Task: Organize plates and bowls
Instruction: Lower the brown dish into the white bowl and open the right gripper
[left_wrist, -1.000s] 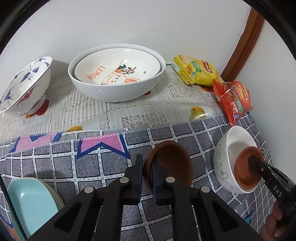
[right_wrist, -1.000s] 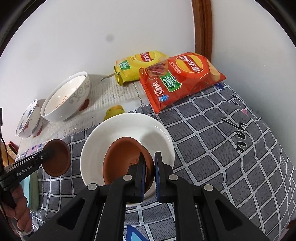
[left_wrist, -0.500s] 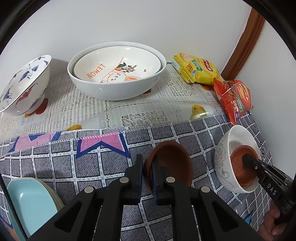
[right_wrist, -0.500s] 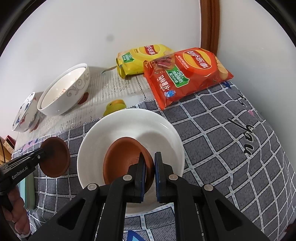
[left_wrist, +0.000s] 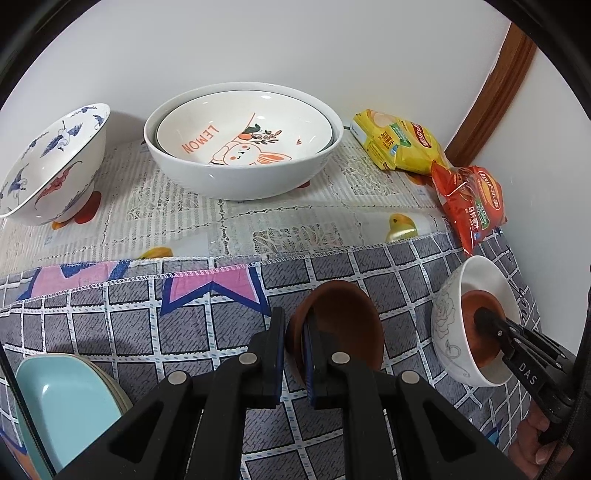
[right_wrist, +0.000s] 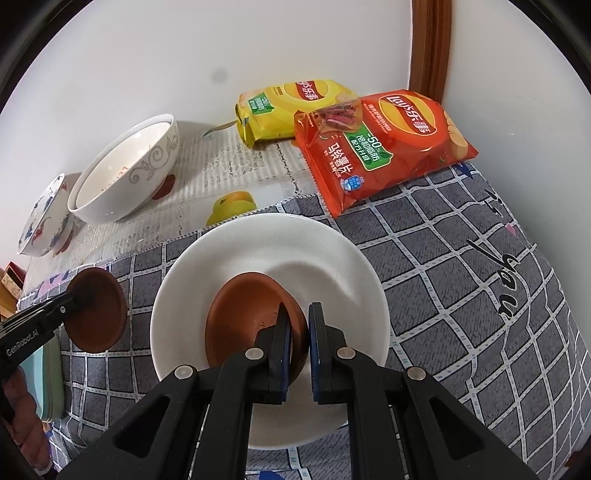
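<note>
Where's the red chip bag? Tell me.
In the right wrist view, the red chip bag lies at the table's far right corner, overlapping the yellow chip bag, beyond the white bowl.

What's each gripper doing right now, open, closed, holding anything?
Left gripper: shut on the rim of a brown dish.
Right gripper: shut on the rim of another brown dish, inside the white bowl.

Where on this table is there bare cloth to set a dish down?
Free: checked cloth between the teal plates and the left gripper's brown dish; also right of the white bowl. Crowded: the back, with nested bowls and chip bags.
</note>
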